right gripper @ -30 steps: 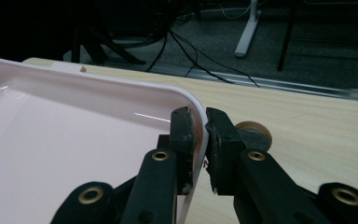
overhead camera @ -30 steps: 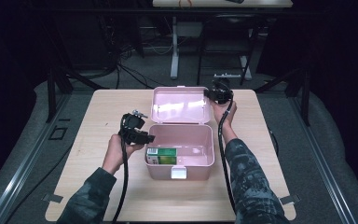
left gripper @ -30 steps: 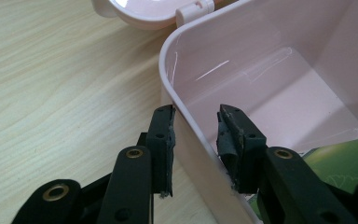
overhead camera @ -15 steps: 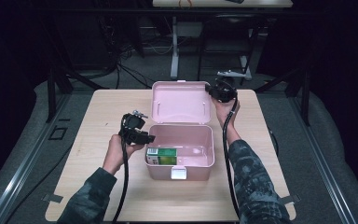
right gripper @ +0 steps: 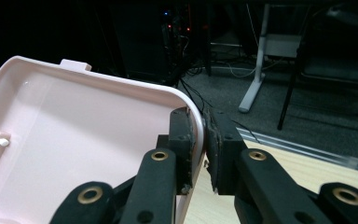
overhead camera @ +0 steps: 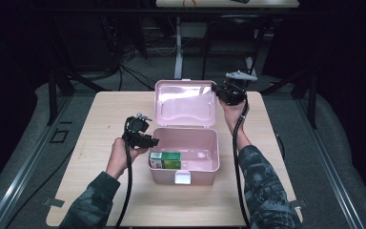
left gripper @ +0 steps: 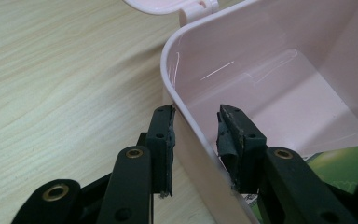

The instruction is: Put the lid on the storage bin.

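Two thin grips: my right tool pinches the lid corner, left tool straddles the box wall w/ slack, so lid could slip & slam.

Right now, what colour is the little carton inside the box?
Green with a white end. The carton lies in the pink box; the high view shows it best.

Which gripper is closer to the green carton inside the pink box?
Left. The left gripper straddles the pink box wall right beside the green carton; the right gripper pinches the raised lid edge at the far side.
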The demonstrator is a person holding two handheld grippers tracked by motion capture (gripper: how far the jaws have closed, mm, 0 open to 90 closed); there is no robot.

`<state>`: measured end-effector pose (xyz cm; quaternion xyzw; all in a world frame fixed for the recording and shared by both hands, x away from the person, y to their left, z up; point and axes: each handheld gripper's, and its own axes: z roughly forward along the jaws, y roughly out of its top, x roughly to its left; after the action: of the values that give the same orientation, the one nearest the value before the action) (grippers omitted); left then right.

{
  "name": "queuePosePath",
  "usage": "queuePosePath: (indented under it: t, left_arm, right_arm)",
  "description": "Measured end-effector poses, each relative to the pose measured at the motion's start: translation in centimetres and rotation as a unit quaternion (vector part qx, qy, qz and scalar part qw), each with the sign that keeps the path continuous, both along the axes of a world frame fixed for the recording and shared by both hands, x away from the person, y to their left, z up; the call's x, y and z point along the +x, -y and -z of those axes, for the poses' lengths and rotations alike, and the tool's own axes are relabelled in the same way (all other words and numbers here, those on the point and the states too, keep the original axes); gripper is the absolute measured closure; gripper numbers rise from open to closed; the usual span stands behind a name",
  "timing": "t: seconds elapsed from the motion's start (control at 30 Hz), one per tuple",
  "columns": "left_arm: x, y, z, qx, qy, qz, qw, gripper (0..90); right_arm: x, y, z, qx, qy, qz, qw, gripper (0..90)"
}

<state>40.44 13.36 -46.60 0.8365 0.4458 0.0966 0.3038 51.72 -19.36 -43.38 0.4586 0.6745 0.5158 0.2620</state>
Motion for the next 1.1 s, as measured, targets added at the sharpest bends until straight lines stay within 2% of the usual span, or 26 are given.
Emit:
queuePosePath:
  t: [0.5,1.1]
  left_arm:
    - [-0.2,0.3,0.1,0.005,-0.001,-0.009,0.9999,66.4]
    - [-0.3,0.4,0.1,0.004,0.001,-0.017,0.9998,66.9]
  right_arm:
    - [-1.8,0.4,-1.3,-0.013,0.047,-0.028,0.9984,80.9]
    - [-4.0,0.7,-2.9,-0.040,0.083,-0.051,0.9944,81.0]
